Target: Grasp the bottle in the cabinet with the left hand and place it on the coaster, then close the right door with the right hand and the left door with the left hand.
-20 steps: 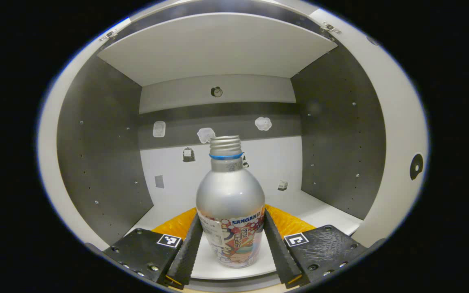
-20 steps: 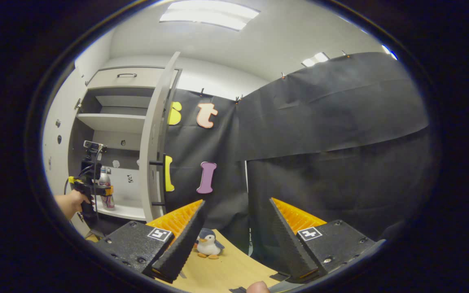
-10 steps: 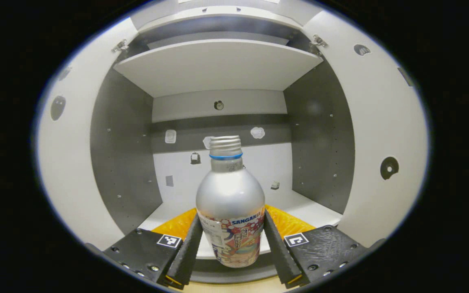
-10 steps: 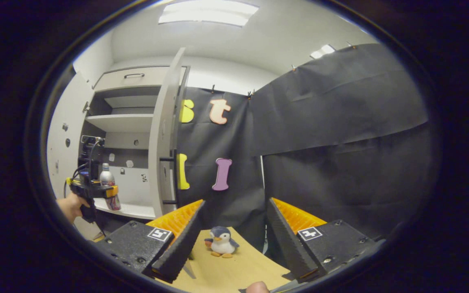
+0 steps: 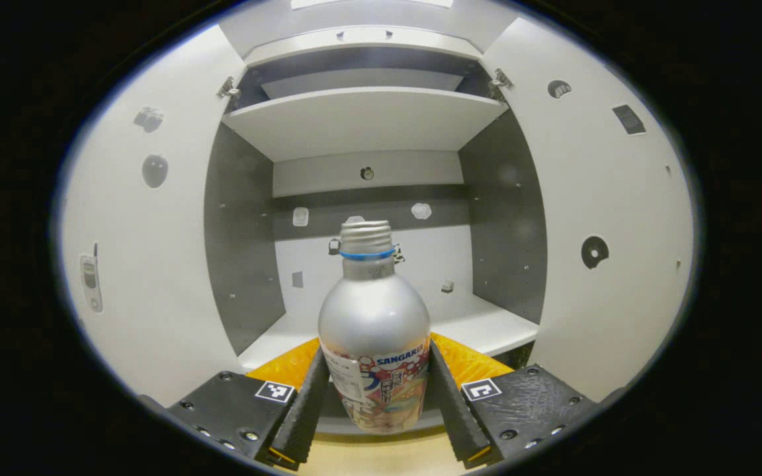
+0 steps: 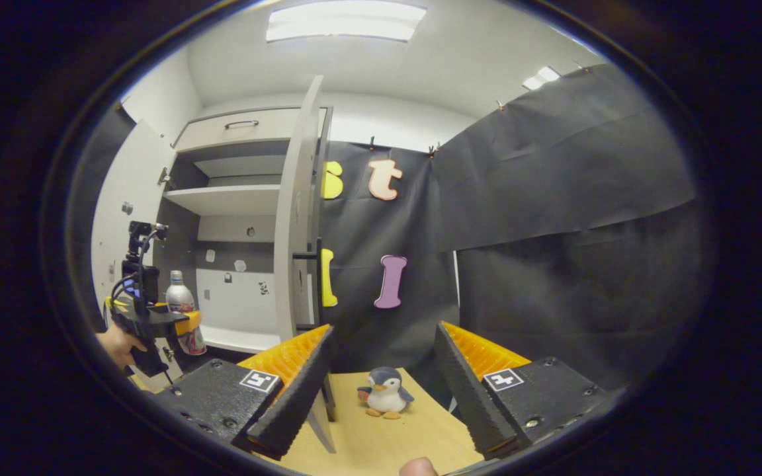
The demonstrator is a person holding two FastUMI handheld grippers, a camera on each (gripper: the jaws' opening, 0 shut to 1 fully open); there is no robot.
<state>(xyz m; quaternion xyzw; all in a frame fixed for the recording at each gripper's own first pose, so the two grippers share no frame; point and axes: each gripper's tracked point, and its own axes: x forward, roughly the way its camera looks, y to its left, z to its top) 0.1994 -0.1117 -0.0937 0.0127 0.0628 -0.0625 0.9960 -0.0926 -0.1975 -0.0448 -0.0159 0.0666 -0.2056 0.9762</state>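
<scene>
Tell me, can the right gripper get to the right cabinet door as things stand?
Probably yes. The right gripper is open and holds nothing, the right door stands open just ahead to its left, and only the toy penguin sits nearby.

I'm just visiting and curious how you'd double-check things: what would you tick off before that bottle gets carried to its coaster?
1. Left gripper shut on the bottle, a finger on each side: ok.
2. Bottle upright in the grip: ok.
3. Bottle out past the front edge of the cabinet shelf: ok, judging from the right gripper view.
4. Both cabinet doors open wide, leaving the way out free: ok.
5. Coaster located: cannot tell.
6. Right gripper open, holding nothing, ready for the right door: ok.
</scene>
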